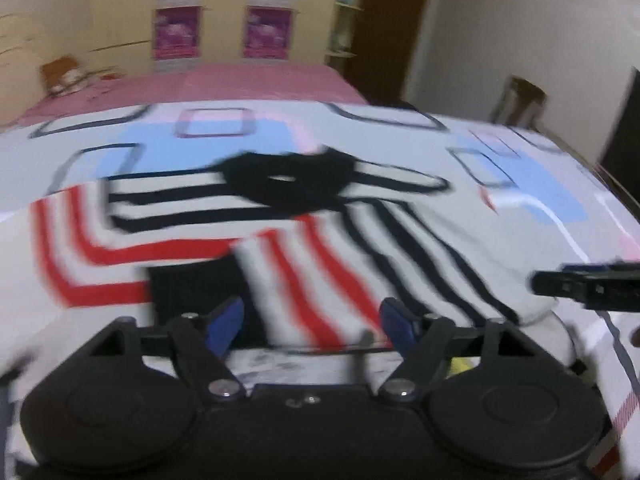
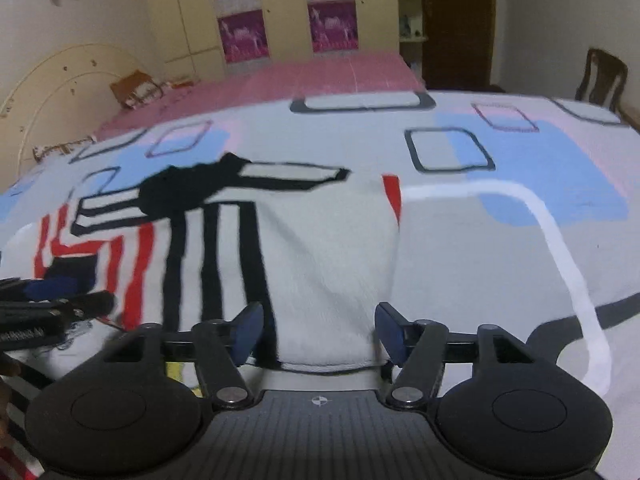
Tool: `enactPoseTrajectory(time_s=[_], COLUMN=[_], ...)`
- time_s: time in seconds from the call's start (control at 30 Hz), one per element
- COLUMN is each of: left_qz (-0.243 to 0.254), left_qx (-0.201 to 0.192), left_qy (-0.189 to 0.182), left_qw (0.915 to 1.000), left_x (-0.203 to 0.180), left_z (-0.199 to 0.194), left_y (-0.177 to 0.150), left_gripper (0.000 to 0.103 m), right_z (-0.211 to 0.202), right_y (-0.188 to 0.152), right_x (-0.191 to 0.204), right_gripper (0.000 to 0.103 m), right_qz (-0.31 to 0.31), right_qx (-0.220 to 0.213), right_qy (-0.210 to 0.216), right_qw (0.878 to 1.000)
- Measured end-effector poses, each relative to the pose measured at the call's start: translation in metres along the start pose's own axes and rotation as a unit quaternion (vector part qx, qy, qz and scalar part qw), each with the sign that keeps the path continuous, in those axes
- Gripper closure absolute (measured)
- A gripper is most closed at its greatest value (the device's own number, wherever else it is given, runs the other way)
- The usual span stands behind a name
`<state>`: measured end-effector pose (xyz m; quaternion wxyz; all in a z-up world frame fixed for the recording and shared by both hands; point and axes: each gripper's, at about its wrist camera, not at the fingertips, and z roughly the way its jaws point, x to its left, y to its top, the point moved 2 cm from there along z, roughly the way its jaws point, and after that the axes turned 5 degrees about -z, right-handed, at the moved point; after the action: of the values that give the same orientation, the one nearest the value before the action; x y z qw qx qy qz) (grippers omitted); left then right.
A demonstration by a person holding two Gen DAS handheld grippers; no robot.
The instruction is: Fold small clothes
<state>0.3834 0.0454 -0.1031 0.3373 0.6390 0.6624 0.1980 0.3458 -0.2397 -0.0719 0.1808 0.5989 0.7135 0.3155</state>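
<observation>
The right tongs (image 2: 319, 332) stand wide apart over the near edge of a white garment (image 2: 320, 248) with black and red stripes, spread on the patterned bedsheet (image 2: 520, 208). The left tongs (image 2: 60, 300) enter at the garment's left edge.

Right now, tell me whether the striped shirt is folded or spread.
Partly folded: striped shirt has stripes running in different directions across overlapping panels.

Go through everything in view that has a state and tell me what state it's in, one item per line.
Left gripper: jaws open, holding nothing, over the shirt's near edge.
Right gripper: jaws open, holding nothing, at the shirt's near hem.
Striped shirt: lying on the bed, partly folded, both sides turned in.
Bedsheet: spread out under the shirt.
</observation>
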Motion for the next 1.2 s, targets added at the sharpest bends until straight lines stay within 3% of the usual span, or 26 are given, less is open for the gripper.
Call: enactPoseTrajectory(time_s=[0.07,0.13,0.23,0.37,0.43,0.53,0.67,0.8,1.2], left_qz=[-0.023,-0.047,-0.105,-0.202,-0.234,-0.259,-0.284,-0.290,-0.300], left_qx=[-0.019,-0.043,-0.056,-0.077,-0.083,-0.092,-0.093,-0.099,-0.096], left_qy=[0.030,0.061,0.088,0.137,0.155,0.179,0.196,0.204,0.202], left_qw=[0.9991,0.9961,0.9889,0.9668,0.9563,0.9445,0.9339,0.9300,0.9273], left_x=[0.029,0.063,0.121,0.201,0.232,0.264,0.291,0.308,0.322], left_z=[-0.017,-0.041,-0.070,-0.109,-0.125,-0.143,-0.153,-0.160,-0.157], left_y=[0.001,0.000,-0.003,-0.017,-0.024,-0.032,-0.037,-0.039,-0.052], left_gripper=[0.011,0.007,0.017,0.029,0.031,0.031,0.031,0.031,0.031], right_z=[-0.002,0.001,0.007,0.017,0.021,0.027,0.033,0.038,0.038], right_y=[0.000,0.000,0.000,0.003,0.006,0.012,0.020,0.025,0.029], right_x=[0.002,0.004,0.015,0.040,0.053,0.071,0.094,0.110,0.119], right_gripper=[0.042,0.042,0.042,0.044,0.055,0.055,0.055,0.055,0.056], right_qz=[0.010,0.019,0.027,0.023,0.016,0.007,-0.008,-0.014,-0.021], right_qx=[0.001,0.004,0.010,0.012,0.011,0.011,0.007,0.008,-0.001], right_qy=[0.006,0.006,0.009,0.016,0.021,0.029,0.035,0.040,0.036], right_qw=[1.000,1.000,1.000,1.000,1.000,0.999,0.999,0.999,0.999])
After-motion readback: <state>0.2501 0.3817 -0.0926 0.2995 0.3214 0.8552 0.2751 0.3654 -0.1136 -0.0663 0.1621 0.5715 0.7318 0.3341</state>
